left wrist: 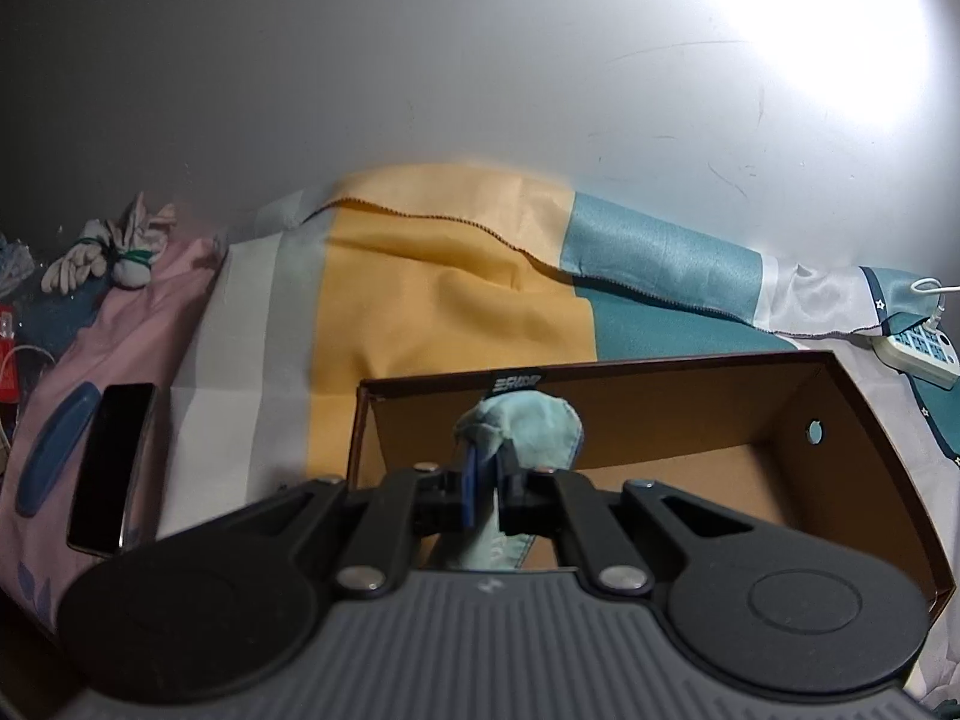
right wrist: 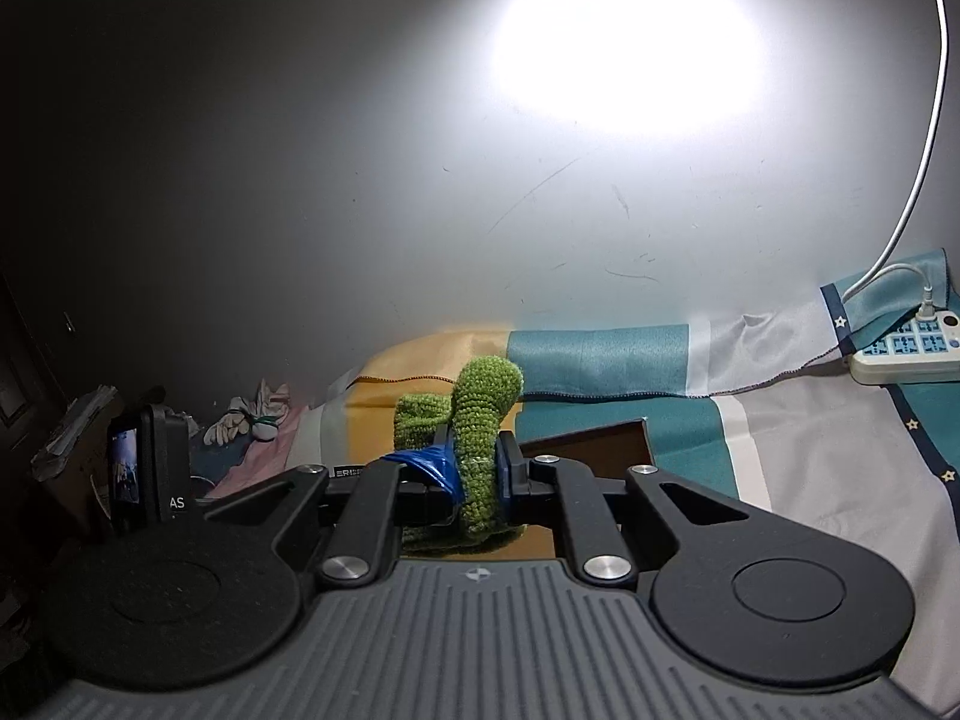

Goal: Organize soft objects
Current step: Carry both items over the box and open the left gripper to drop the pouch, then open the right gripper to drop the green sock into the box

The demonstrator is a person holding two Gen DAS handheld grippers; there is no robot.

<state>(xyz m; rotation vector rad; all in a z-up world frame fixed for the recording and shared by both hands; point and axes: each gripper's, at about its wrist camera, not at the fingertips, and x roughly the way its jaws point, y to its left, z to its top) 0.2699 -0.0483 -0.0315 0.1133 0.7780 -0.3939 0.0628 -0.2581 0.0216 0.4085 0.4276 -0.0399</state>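
My left gripper [left wrist: 489,483] is shut on a pale teal cloth [left wrist: 528,420] and holds it above the open brown cardboard box [left wrist: 864,480]. My right gripper [right wrist: 477,471] is shut on a green crocheted piece [right wrist: 480,408], which sticks up between the blue pads. A corner of the box [right wrist: 606,441] shows just beyond the right gripper. The box floor that I can see holds nothing.
The box stands on a bed sheet [left wrist: 450,288] with yellow, teal and white blocks, against a white wall. A black phone [left wrist: 111,465] lies on pink fabric at the left. Tied white gloves [left wrist: 108,252] lie far left. A power strip [right wrist: 906,354] with a white cable sits at the right.
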